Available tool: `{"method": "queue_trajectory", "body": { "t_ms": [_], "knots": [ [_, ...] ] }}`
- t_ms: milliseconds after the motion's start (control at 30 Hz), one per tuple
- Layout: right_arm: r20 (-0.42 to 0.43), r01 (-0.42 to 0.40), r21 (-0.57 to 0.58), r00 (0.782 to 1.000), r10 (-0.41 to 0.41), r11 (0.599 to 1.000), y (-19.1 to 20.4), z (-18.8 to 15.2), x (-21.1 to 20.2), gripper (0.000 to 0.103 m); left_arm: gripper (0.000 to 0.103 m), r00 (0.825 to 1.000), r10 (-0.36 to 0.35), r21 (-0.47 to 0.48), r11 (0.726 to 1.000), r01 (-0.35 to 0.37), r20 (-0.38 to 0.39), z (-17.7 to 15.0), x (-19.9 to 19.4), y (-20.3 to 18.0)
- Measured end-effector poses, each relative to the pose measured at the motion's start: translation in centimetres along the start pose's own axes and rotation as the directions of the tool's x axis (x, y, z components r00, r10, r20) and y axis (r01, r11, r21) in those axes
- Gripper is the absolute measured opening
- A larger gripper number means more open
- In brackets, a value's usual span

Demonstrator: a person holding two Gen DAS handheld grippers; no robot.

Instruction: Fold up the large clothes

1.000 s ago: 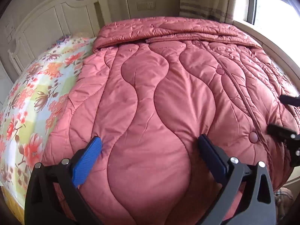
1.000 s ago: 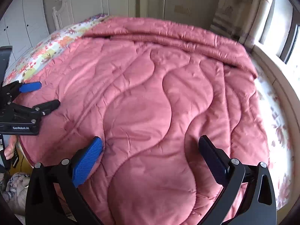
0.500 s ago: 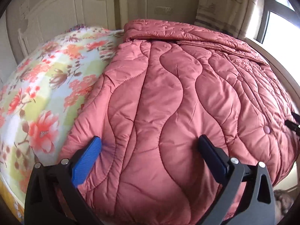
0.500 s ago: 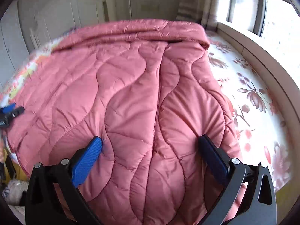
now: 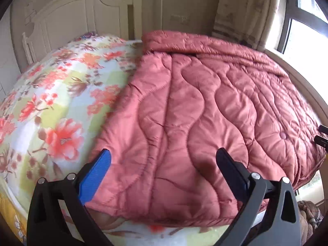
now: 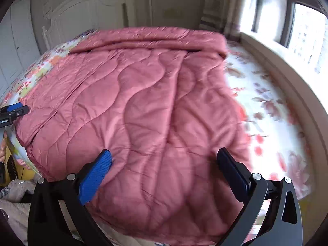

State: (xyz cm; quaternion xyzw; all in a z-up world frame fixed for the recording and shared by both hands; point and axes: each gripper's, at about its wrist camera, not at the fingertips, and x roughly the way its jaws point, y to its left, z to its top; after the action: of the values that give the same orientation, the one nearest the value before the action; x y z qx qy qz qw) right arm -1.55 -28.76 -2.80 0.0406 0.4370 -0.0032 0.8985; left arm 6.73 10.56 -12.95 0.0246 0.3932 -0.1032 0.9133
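A large pink quilted garment (image 5: 205, 112) lies spread flat on the bed, its far end folded over near the headboard. It also fills the right wrist view (image 6: 143, 112). My left gripper (image 5: 164, 162) is open and empty above the garment's near left edge. My right gripper (image 6: 164, 160) is open and empty above its near right part. The right gripper's tips show at the right edge of the left wrist view (image 5: 321, 135). The left gripper shows at the left edge of the right wrist view (image 6: 14, 110).
The floral bed sheet (image 5: 51, 102) is bare to the garment's left and also to its right (image 6: 270, 112). A white headboard (image 5: 82, 20) stands behind. A window sill (image 6: 287, 71) and window run along the right. Grey fabric (image 6: 14, 194) lies below the bed's near edge.
Both grippers have swung outward: the left view now shows more bare sheet on the left, the right view more sheet on the right. Both stayed open; the garment has not moved.
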Motion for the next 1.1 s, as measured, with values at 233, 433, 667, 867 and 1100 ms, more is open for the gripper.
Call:
{"method": "queue_trajectory", "body": {
  "t_ms": [233, 433, 667, 867, 1100],
  "knots": [
    [0.010, 0.062, 0.134, 0.998, -0.064, 0.989, -6.1, -2.6, -2.4, 0.091, 0.100, 0.997, -0.068, -0.170, 0.983, 0.063, -0.020, 0.4, 1.0, 4.8],
    [-0.004, -0.018, 0.161, 1.000, 0.019, 0.987, -6.2, -4.1, -1.5, 0.077, 0.096, 0.997, -0.067, -0.137, 0.989, 0.061, -0.041, 0.6, 2.2, 4.4],
    [0.025, -0.079, 0.133, 0.997, 0.076, 0.988, -3.7, -3.6, -1.5, 0.043, 0.059, 0.994, -0.095, -0.081, 0.993, 0.091, -0.055, 0.6, 2.0, 2.9],
    [0.063, -0.111, 0.148, 0.993, 0.103, 0.983, -4.4, -3.9, -1.5, 0.042, 0.071, 0.992, -0.117, -0.050, 0.992, 0.115, -0.035, 0.1, 2.1, 2.5],
    [0.085, -0.246, 0.240, 0.969, 0.232, 0.939, -4.9, -4.3, -1.8, 0.017, 0.015, 0.963, -0.269, -0.095, 0.958, 0.271, 0.036, -0.7, -1.2, 2.6]
  ]
}}
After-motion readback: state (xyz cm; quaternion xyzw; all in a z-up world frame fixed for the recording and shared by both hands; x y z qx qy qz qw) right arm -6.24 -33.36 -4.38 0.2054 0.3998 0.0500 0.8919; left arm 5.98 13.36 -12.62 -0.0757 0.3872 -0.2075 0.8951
